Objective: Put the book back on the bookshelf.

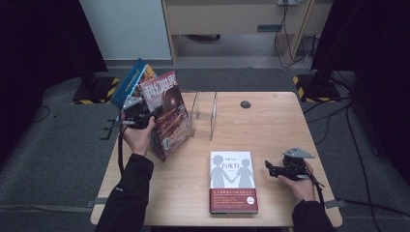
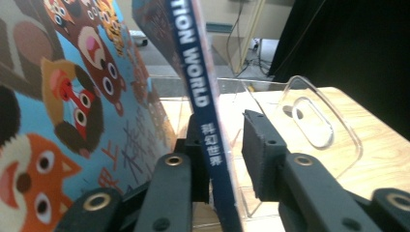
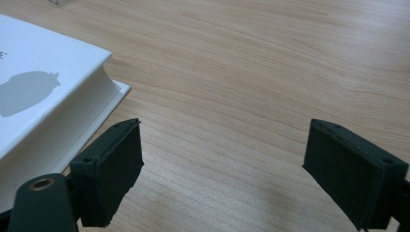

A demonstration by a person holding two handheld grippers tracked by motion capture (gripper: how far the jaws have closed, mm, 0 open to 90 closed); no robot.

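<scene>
- The desk is light wood, smooth, with fine grain lines.
- The book stand is clear plastic, shiny like glass.
- The magazine has a glossy paper cover.
- The white book has a smooth matt cover and rough-looking paper page edges.
- The left hand-held gripper is black matt plastic with small brass-coloured metal rings.
- The sleeve is dark cloth.

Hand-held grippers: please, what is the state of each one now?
Left hand-held gripper: jaws open around the magazine spine, one pad apart from it.
Right hand-held gripper: open, empty, beside the white book.
</scene>
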